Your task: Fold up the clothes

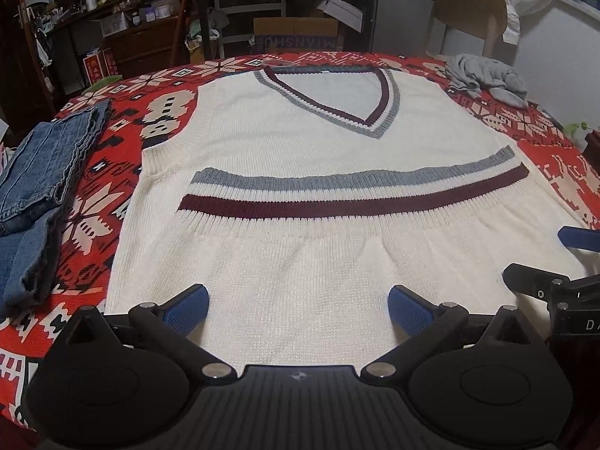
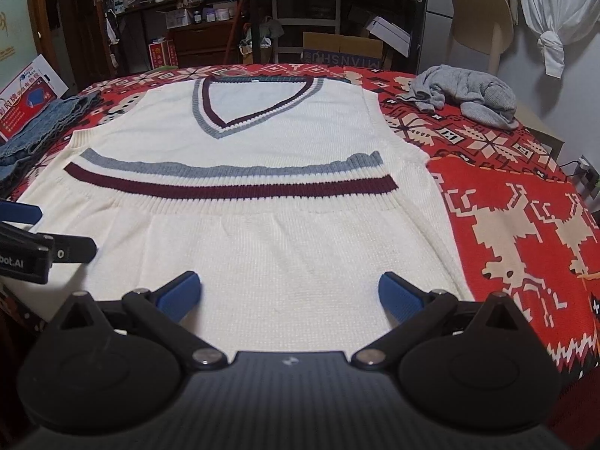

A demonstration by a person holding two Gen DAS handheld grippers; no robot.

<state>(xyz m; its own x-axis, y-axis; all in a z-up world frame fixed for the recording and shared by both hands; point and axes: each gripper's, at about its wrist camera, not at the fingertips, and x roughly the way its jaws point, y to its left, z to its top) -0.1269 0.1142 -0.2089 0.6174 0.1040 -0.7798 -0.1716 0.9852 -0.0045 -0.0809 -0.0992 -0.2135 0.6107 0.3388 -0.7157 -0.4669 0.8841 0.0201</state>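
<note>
- Cream vest (image 1: pixel 318 150) lies on the red patterned cloth (image 1: pixel 157 112), hem folded up
- Left gripper (image 1: pixel 298 305) and right gripper (image 2: pixel 287 294) both gape wide, empty
- Only the left view shows the jeans (image 1: pixel 33 195) fully; the right shows a printed box (image 2: pixel 28 93)

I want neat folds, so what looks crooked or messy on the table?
The vest's folded-up hem band sits skewed, its grey edge wavy. A grey garment lies crumpled at the far right corner.

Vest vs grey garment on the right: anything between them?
Nothing; in the right wrist view only bare red patterned tablecloth separates the white vest from the crumpled grey garment.
</note>
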